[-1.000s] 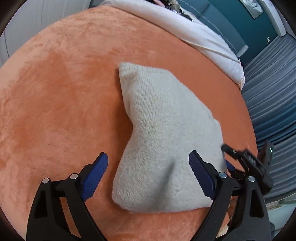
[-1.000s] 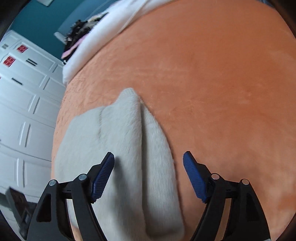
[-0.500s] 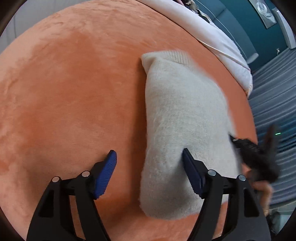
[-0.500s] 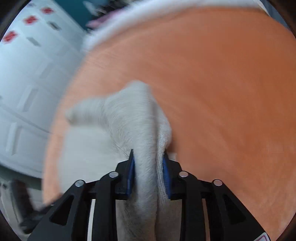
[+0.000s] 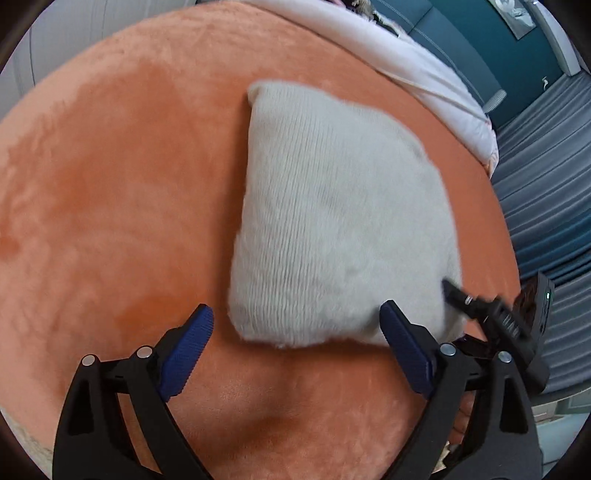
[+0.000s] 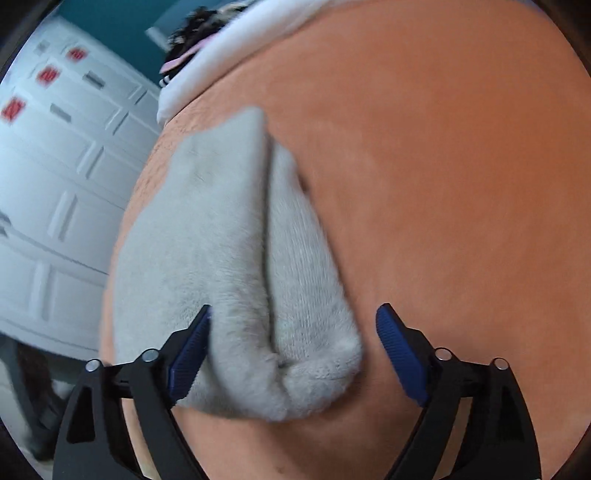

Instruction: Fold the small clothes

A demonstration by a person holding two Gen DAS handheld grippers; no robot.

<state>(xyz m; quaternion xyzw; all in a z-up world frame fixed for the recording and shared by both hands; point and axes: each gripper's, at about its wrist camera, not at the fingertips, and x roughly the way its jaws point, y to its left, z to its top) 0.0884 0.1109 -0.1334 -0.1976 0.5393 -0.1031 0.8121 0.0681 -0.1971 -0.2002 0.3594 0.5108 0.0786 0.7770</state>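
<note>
Hand-held gripper (image 6: pixel 291 350) astride folded grey knit (image 6: pixel 229 258)

- No readable text anywhere in either view.
- Upper left of the right wrist view: red labels (image 6: pixel 47 75) on the white cabinet doors (image 6: pixel 66 192), too blurred to read.
- Upper right of the left wrist view: framed picture (image 5: pixel 511 16), nothing legible.

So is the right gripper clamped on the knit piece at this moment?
No: the right gripper is open, its blue pads apart around the grey knit garment.
</note>
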